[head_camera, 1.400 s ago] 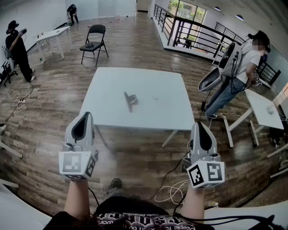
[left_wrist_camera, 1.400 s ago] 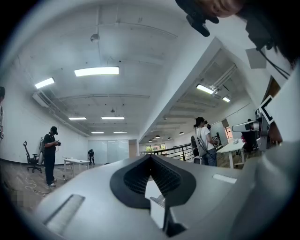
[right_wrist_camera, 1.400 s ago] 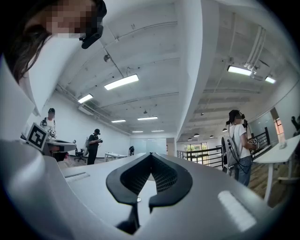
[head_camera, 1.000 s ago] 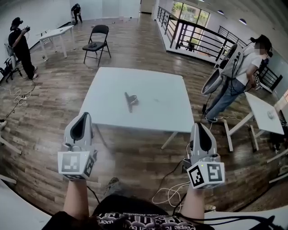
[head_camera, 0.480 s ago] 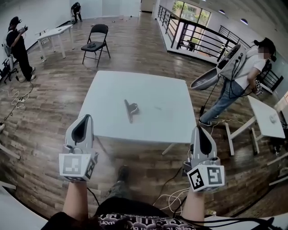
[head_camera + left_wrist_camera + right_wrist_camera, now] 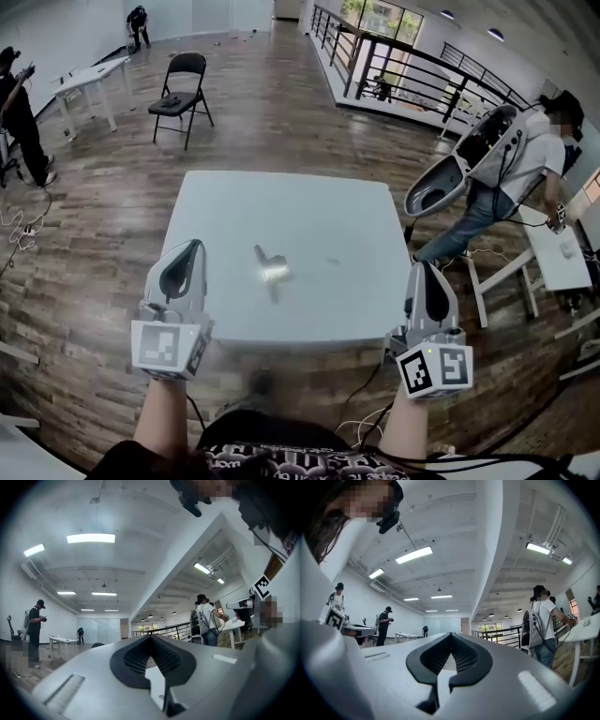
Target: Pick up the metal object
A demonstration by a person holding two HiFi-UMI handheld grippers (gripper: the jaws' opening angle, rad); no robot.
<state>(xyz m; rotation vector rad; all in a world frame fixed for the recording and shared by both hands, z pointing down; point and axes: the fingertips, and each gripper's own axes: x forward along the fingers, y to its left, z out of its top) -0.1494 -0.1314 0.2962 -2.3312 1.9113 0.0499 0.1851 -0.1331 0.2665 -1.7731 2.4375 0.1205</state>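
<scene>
A small silvery metal object (image 6: pixel 269 270) lies on the white square table (image 6: pixel 328 216), a little left of its middle. My left gripper (image 6: pixel 191 247) is held upright just before the table's near edge, below and left of the object, jaws together with nothing between them. My right gripper (image 6: pixel 424 268) is held the same way off the table's near right corner, jaws also closed and empty. In the left gripper view the left gripper (image 6: pixel 151 637) points up into the room, and in the right gripper view so does the right gripper (image 6: pixel 451 634); neither view shows the object.
A black folding chair (image 6: pixel 181 89) stands beyond the table. A person with a large white rig (image 6: pixel 459 169) on the back bends at the right beside another white table (image 6: pixel 553 253). Cables (image 6: pixel 361 427) lie on the wooden floor near my feet. A railing (image 6: pixel 412 75) runs along the back.
I have come closer to the table, so both grippers now sit at its near edge. The person at the right has leaned further forward. Both grippers stay closed.
</scene>
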